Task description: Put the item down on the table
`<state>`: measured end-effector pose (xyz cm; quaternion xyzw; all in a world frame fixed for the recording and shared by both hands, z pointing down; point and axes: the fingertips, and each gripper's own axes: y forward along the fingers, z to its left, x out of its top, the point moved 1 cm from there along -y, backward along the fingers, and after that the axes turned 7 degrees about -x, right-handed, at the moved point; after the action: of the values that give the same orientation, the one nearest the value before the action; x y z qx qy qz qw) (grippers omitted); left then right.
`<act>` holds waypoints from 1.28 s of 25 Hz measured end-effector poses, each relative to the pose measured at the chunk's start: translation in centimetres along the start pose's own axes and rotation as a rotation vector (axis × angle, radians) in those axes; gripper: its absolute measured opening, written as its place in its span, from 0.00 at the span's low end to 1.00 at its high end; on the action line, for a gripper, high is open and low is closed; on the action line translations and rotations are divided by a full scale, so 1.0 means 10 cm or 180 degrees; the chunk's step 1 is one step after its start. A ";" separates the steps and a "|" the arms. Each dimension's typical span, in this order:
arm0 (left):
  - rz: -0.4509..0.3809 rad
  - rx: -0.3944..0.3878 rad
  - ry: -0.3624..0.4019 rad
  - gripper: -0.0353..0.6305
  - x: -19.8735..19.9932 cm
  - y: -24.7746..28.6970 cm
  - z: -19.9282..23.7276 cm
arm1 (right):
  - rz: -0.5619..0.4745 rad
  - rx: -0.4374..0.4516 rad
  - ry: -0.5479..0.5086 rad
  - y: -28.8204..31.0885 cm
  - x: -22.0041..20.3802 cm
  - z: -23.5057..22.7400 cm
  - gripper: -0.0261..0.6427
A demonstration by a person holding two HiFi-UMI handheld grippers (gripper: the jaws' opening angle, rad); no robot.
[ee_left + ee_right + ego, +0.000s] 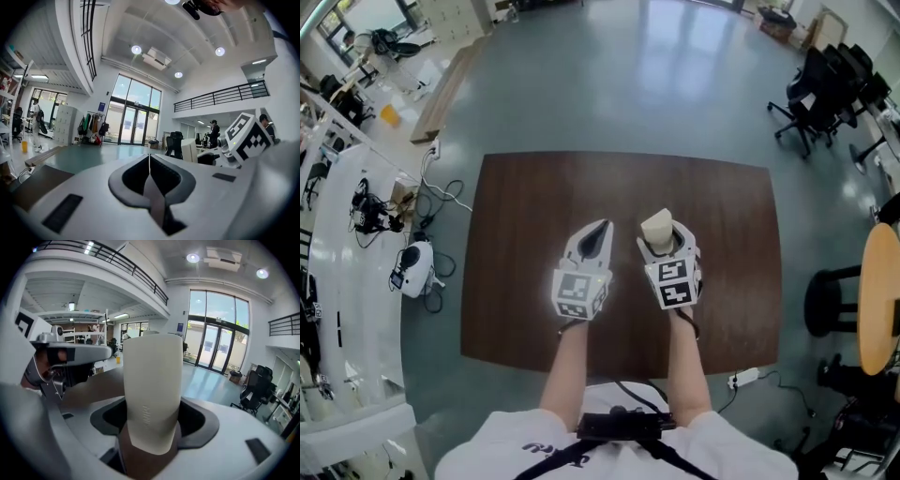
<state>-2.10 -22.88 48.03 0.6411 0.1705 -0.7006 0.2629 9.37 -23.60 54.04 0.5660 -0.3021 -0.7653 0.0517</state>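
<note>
- Step in hand, as we judge it: carrying. The item (152, 380), a cream block with rounded edges, has not been set down on the table (534, 281).
- Right gripper (152, 430): jaws clamped on the near end of the item, pads on its two sides. The rest of the block juts out beyond the tips.
- Left gripper (149, 171): jaws together, nothing between them. In the head view it sits just beside the right one, and both are over the middle of the brown tabletop.
- Where the item is: in the right gripper, above the table's centre, with bare wood all round it. We cannot tell the gap under it from these views.
- Orientation: the long axis lies in line with the jaws. The free end points away from the person, toward the table's far edge. The gripped end has clipped corners and a small raised mark that we cannot read.
- Next move, our judgement: lower until the block rests on the wood, tipping it flatter so a long face lands first. Then part the jaws and draw back along the same axis, so the block is not dragged.
</note>
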 end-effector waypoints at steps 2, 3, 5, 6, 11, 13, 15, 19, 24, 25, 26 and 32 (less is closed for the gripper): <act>0.0064 0.0003 -0.0038 0.07 -0.10 0.06 0.08 | 0.0122 0.0064 -0.0222 0.20 -0.06 0.00 0.48; 0.0095 0.0005 -0.0067 0.07 -0.15 0.09 0.11 | 0.0169 0.0098 -0.0340 0.29 -0.09 0.00 0.48; 0.0141 -0.0005 -0.0132 0.07 -0.24 0.17 0.15 | 0.0253 0.0175 -0.0590 0.47 -0.18 0.00 0.48; 0.0158 -0.0016 -0.0158 0.07 -0.28 0.21 0.17 | 0.0296 0.0210 -0.0726 0.57 -0.23 -0.01 0.48; 0.0265 -0.0078 -0.0313 0.07 -0.56 0.31 0.22 | 0.0571 0.0357 -0.1405 1.03 -0.56 -0.02 0.48; 0.0361 -0.0133 -0.0397 0.07 -0.72 0.31 0.18 | 0.0660 0.0378 -0.1641 1.20 -0.68 -0.07 0.48; 0.0450 -0.0185 -0.0400 0.07 -0.83 0.33 0.15 | 0.0704 0.0422 -0.1823 1.40 -0.71 -0.15 0.48; 0.0577 -0.0262 -0.0364 0.07 -0.99 0.41 0.16 | 0.0833 0.0582 -0.2194 1.84 -0.70 -0.33 0.48; 0.0693 -0.0313 -0.0367 0.07 -1.16 0.48 0.21 | 0.1000 0.0759 -0.2795 2.34 -0.71 -0.51 0.48; 0.0711 -0.0318 -0.0364 0.07 -1.18 0.49 0.22 | 0.1054 0.0793 -0.2893 2.42 -0.72 -0.54 0.48; 0.0723 -0.0321 -0.0357 0.07 -1.20 0.50 0.24 | 0.1110 0.0829 -0.2956 2.50 -0.74 -0.56 0.48; 0.0779 -0.0321 -0.0369 0.07 -1.30 0.51 0.40 | 0.1450 0.1072 -0.3196 2.78 -0.95 -0.47 0.48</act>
<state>-1.83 -27.38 61.85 0.6015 0.1105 -0.6897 0.3877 9.66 -44.10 75.66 0.0545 -0.5215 -0.8511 -0.0254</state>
